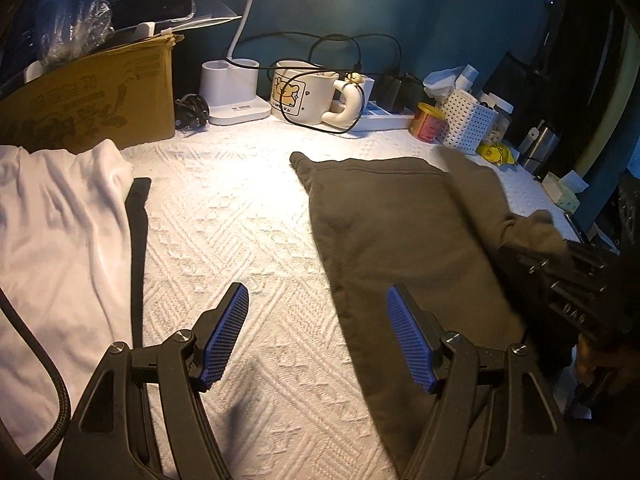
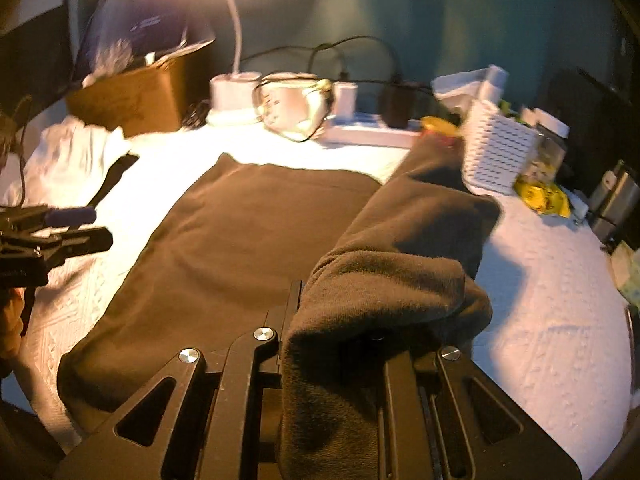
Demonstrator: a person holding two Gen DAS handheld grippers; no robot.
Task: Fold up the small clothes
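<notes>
The left gripper [image 1: 318, 334] is showing black linkage arms with triangular cut-outs, silver pivot screws behind ribbed blue fingertips [image 1: 226, 334], and a braided black cable trailing left. The right gripper [image 2: 340, 320] is showing matching black arms and silver screws.

Left gripper [image 1: 318, 336], fingers [image 1: 224, 334] spread, hovers over white cloth [image 1: 240, 220] beside the brown garment [image 1: 400, 232].

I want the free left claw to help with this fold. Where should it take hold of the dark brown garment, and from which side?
Probably the near left edge of the dark brown garment, approached from its left over the white cloth. That edge lies flat and clear just ahead of the open left claw, while the right claw holds the lifted right side.
</notes>
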